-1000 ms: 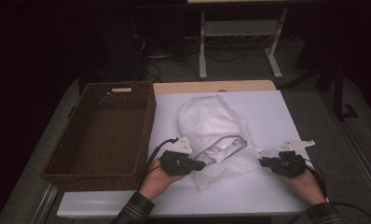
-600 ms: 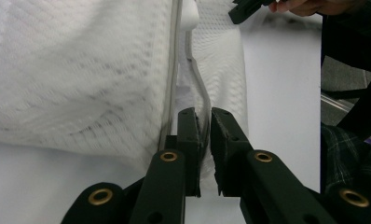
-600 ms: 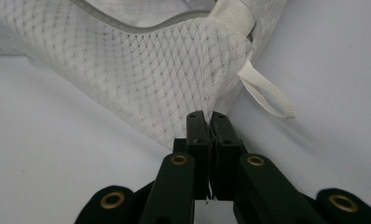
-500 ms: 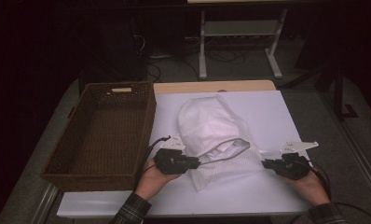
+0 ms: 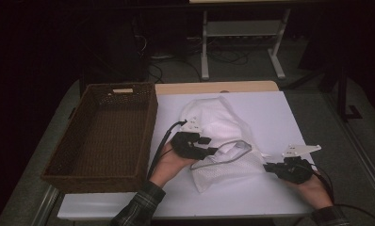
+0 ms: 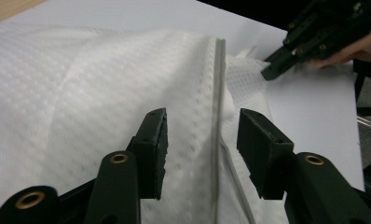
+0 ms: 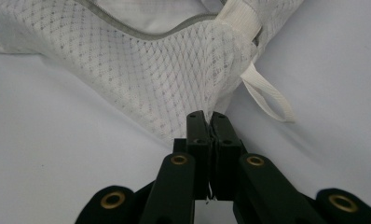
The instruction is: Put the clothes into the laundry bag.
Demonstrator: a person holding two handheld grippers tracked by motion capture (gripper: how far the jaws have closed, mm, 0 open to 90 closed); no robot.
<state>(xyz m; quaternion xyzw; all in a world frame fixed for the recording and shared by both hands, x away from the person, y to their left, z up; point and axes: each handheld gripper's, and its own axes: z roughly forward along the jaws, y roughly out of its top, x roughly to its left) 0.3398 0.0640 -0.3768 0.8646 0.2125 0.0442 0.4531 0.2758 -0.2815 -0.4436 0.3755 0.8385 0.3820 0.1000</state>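
- Bag [image 5: 218,141] in the high view: a white mesh pouch with a grey-edged mouth, lying crumpled on the white sheet of the counter [image 5: 270,197], just right of the wicker basket [image 5: 105,136]. Its long axis runs from the far side toward the near right, with the mouth at the near end gaping toward the person.
- Left tool [image 5: 207,146] in the same view sits over the bag's near left part, by the grey rim. Right tool [image 5: 269,167] rests at the bag's near right corner, its tip against the cloth.
- Bag in the left gripper view [image 6: 95,93]: fine dimpled white fabric, with the pale trim [image 6: 217,116] running straight away from the camera. The left tool [image 6: 202,140] has just been opening; its jaws stand about half apart, with the trim and fabric lying between them, and the pads do not press on it. The right tool [image 6: 272,70] shows farther off at the bag's far corner.
- Bag in the right gripper view [image 7: 174,70]: diamond mesh, grey-edged mouth at top, and a white loop [image 7: 267,95] hanging off the corner. The right tool [image 7: 207,117] is clamped tight, pinching the mesh corner's edge.
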